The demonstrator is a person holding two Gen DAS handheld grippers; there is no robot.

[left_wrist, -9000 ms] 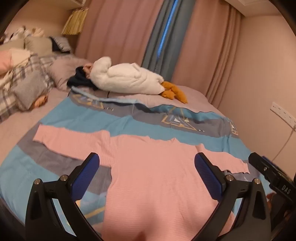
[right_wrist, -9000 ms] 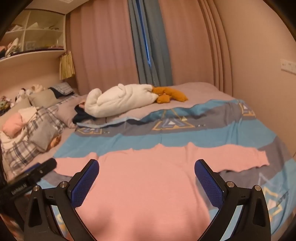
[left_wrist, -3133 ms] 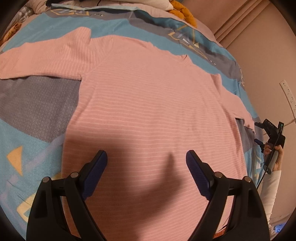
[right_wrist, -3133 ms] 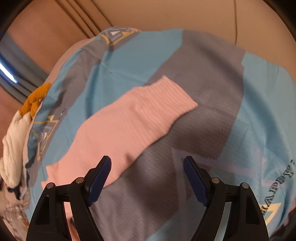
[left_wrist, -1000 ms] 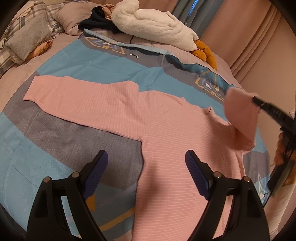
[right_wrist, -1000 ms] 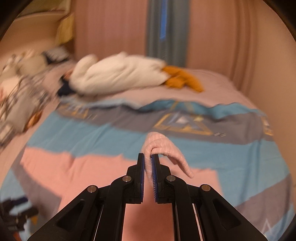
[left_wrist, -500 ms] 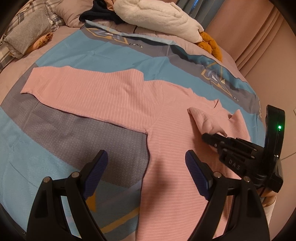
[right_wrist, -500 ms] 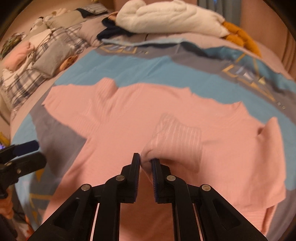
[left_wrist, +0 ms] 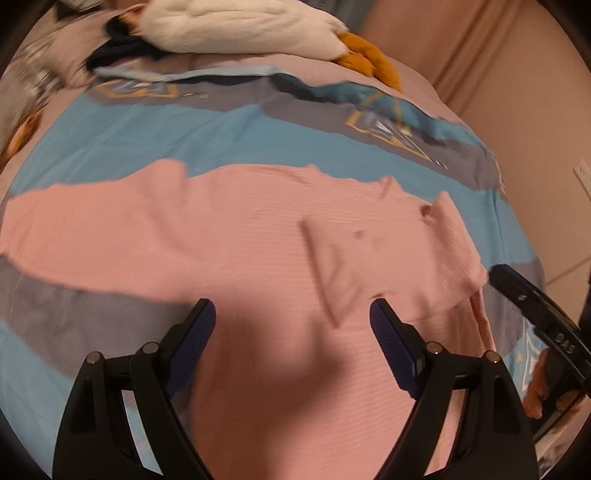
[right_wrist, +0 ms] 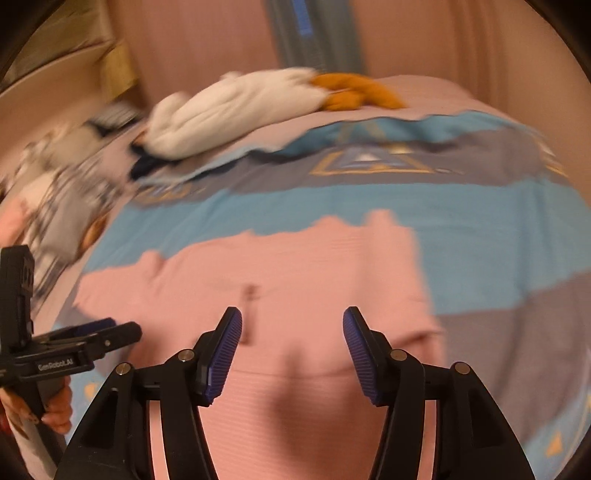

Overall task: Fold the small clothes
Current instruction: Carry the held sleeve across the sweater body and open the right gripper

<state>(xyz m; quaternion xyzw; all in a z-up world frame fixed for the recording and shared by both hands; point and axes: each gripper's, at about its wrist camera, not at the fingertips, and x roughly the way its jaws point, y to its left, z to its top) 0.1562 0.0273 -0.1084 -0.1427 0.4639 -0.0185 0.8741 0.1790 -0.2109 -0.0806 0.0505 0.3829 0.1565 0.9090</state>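
Item: pink long-sleeved top (left_wrist: 229, 258), ribbed knit, lying flat on the bed's blue-and-grey quilt (left_wrist: 155, 125). One sleeve (left_wrist: 74, 225) stretches out flat toward my left. The other sleeve (left_wrist: 373, 258) is folded across the chest, its cuff edge lying on the body of the top (both views are motion-blurred, so finer creases are hard to read).

Item: my left tongs (left_wrist: 291, 332), spread wide, holding nothing, poised above the lower body of the top; whether the tips touch the fabric I cannot tell.

Item: my right tongs (right_wrist: 291, 350), likewise spread and empty, over the top's body on the side of the folded sleeve. In the left wrist view they show as a black bar at the far right edge (left_wrist: 535, 314), just beside the top's side seam.

Item: white plush toy (left_wrist: 240, 26) with orange feet (left_wrist: 369, 62), lying along the head of the bed, well apart from the top.

Item: dark garment (left_wrist: 122, 51), bunched just beside the plush.

Item: plaid bedding (right_wrist: 62, 199), heaped at the left side of the bed.

Item: pink curtains (right_wrist: 207, 37) behind the bed, with a grey-blue panel (right_wrist: 310, 33) between them.
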